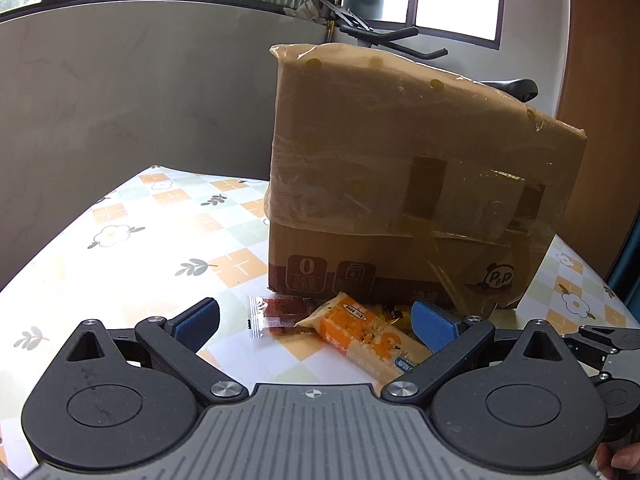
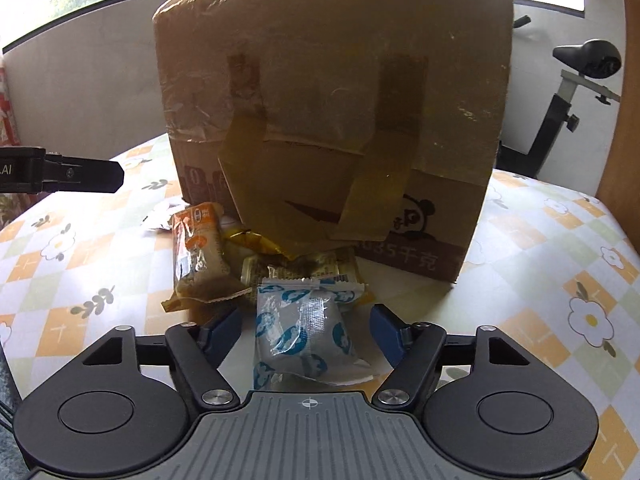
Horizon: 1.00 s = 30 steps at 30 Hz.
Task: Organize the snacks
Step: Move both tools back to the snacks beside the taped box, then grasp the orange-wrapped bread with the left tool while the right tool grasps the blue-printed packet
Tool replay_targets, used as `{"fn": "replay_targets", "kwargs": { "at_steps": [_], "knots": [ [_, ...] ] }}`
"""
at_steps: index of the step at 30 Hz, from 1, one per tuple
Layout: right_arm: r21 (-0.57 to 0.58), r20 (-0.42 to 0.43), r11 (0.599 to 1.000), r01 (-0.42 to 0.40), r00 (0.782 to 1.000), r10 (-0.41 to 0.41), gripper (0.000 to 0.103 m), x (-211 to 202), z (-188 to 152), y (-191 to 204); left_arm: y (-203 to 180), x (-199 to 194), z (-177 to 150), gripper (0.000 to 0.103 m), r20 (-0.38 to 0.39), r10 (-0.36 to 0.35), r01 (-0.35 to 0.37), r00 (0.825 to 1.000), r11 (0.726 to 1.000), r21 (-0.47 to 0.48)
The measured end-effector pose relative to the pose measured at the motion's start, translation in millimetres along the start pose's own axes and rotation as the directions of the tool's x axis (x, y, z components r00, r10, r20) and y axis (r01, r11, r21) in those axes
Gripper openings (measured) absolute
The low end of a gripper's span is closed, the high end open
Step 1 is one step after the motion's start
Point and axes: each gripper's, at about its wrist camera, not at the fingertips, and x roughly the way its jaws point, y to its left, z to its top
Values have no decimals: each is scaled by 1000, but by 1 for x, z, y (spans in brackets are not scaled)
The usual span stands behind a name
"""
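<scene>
A taped cardboard box (image 1: 400, 184) stands on the table, also in the right wrist view (image 2: 332, 120). Snack packets lie in front of it. My left gripper (image 1: 316, 320) is open, low over an orange-and-white bar packet (image 1: 368, 336) and a dark red packet (image 1: 280, 316). My right gripper (image 2: 306, 330) is open, with a clear blue-printed packet (image 2: 304, 332) between its fingers, not clamped. Beyond it lie an orange packet (image 2: 198, 256), a yellow packet (image 2: 252, 240) and a pale packet (image 2: 320, 270).
The table (image 1: 120, 240) has a flower-and-check cloth. A grey wall and windows are behind. An exercise bike (image 2: 576, 92) stands at the right. The left gripper's tip (image 2: 80, 176) shows at the left of the right wrist view.
</scene>
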Motion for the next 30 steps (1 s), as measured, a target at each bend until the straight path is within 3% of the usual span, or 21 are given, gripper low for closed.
{"fn": "replay_targets", "kwargs": {
  "at_steps": [5, 10, 15, 18, 20, 23, 30],
  "knots": [
    [30, 31, 999, -43, 999, 42, 45, -1, -5, -9, -6, 9, -8, 100, -32, 35, -34, 999, 999, 13],
    [116, 74, 991, -69, 995, 61, 41, -6, -4, -29, -10, 21, -13, 93, -94, -13, 13, 995, 1000, 3],
    [68, 109, 994, -87, 991, 80, 34, -11, 6, -47, -16, 26, -11, 90, -111, -9, 11, 994, 1000, 17],
    [64, 95, 994, -93, 992, 86, 34, -5, 8, -60, -20, 33, -10, 90, -136, -28, 30, 990, 999, 12],
    [101, 77, 985, -141, 988, 134, 34, 0, 6, -67, -24, 37, -9, 88, -150, -36, 39, 988, 999, 17],
    [125, 83, 978, -166, 984, 156, 39, 1, -2, -66, -30, 41, -8, 87, -160, -41, 47, 986, 998, 31],
    [10, 52, 989, -145, 988, 144, 46, 2, -9, -41, -40, 56, -4, 87, -194, -35, 42, 980, 999, 29]
  ]
}}
